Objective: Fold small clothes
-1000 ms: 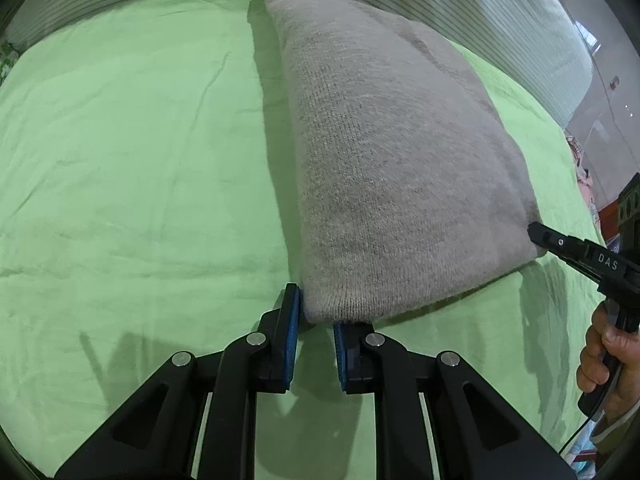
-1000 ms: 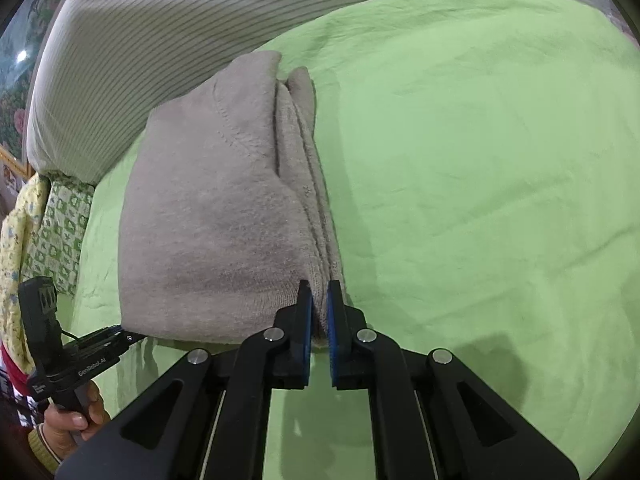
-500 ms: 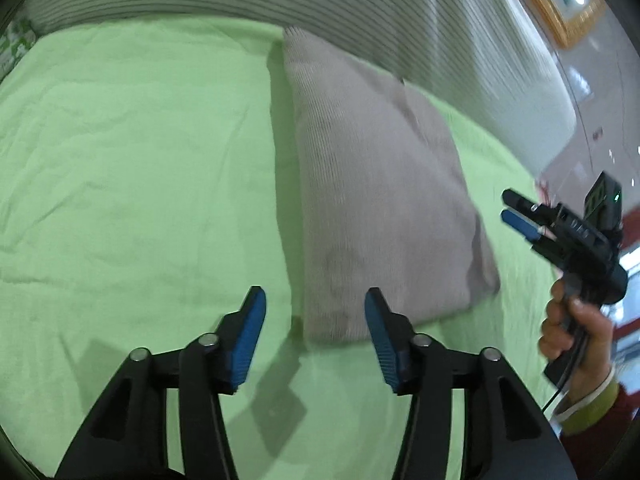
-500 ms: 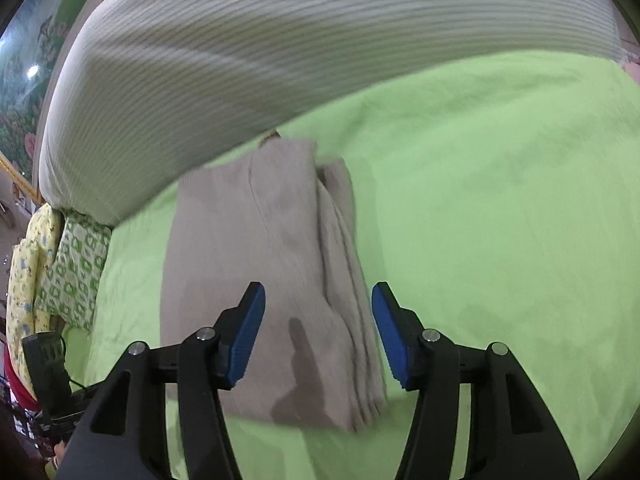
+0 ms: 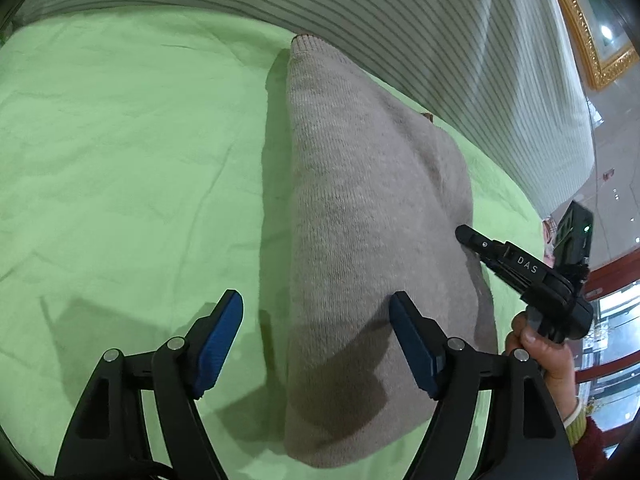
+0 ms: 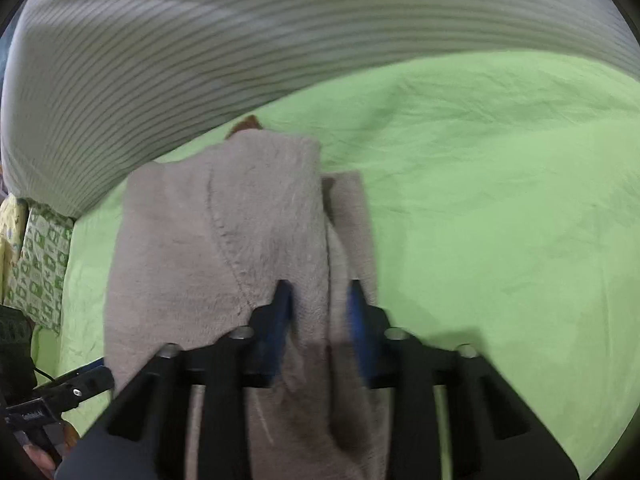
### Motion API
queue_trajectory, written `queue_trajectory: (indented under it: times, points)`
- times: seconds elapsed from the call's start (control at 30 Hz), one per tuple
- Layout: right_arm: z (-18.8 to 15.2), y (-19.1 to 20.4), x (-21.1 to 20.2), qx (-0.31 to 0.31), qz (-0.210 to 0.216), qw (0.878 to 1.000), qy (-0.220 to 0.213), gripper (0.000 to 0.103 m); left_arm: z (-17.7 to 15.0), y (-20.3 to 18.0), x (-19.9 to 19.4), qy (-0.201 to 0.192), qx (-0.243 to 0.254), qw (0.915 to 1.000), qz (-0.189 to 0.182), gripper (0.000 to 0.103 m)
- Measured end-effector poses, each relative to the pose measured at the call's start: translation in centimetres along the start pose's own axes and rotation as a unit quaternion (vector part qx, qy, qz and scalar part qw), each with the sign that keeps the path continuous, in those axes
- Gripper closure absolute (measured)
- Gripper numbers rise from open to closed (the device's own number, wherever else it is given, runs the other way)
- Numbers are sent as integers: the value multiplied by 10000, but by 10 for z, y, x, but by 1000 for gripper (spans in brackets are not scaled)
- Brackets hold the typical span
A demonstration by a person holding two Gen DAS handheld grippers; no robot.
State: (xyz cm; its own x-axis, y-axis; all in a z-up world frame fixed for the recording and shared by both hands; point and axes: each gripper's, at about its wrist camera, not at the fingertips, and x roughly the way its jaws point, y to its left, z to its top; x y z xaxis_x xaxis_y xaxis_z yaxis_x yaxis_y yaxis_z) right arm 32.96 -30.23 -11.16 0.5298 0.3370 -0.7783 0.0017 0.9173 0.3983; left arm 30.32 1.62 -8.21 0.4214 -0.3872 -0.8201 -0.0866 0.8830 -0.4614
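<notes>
Folded grey knit garment (image 5: 360, 216) lies flat on the green bed sheet (image 5: 120, 140), long axis running away from both cameras, far end close to a striped grey-white cushion (image 5: 420, 40). From the right wrist view the garment (image 6: 224, 240) shows a stitched seam on top and stacked folded layers along its right edge.

Left tool (image 5: 316, 344): jaws have just been opening and stand wide apart. Near left edge of the garment sits in the gap between the blue pads (image 5: 218, 344); neither pad presses on it. Nothing held.

Right tool (image 6: 320, 312): picture is motion-blurred. Jaws have just been closing and stand partly apart over the garment's right folded edge. Whether the pads grip the cloth cannot be told.

In the left wrist view the right tool (image 5: 464, 234) shows from the side, tip at the garment's right edge, held by a hand (image 5: 540, 356). A patterned yellow-green cloth (image 6: 36, 260) lies at the left of the bed.
</notes>
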Motion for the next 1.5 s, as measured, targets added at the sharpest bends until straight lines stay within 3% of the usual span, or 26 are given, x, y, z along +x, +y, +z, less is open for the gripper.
queue_trajectory:
  times: [0.13,0.3,0.53,0.63,0.67,0.73,0.8,0.87,0.97,1.2,1.5]
  points:
    - [1,-19,-6,511,440,9977,-52,77,8,3,5,-5,-86,9999,-116,26]
    - [0,-20,-13,605,514,9968,-70,49,14,7,17,148,-215,9994,-223,25]
    - [-3,-20,-5,509,577,9970,130,47,16,9,50,528,-525,9964,-410,21]
    - [-2,-22,-2,492,625,9967,166,47,13,9,55,441,-503,9971,-363,25]
    - [-2,-22,-1,474,644,9966,185,47,12,7,55,393,-473,9975,-362,33]
    - [-3,-21,-1,415,646,9968,206,49,11,5,56,404,-465,9970,-467,38]
    - [-4,-13,0,237,618,9975,264,58,11,6,55,379,-470,9970,-488,44]
    - [-4,-10,-1,178,682,9970,312,73,9,7,50,316,-420,9972,-539,51]
    - [-4,-6,-10,199,775,9965,254,78,4,4,38,195,-320,9976,-586,58]
    - [-15,27,-43,-30,1130,9935,114,79,-14,6,-6,-84,-227,9978,-619,60]
    - [-53,81,-62,-258,1681,9851,262,80,-53,51,-90,-453,-385,9972,-461,60]
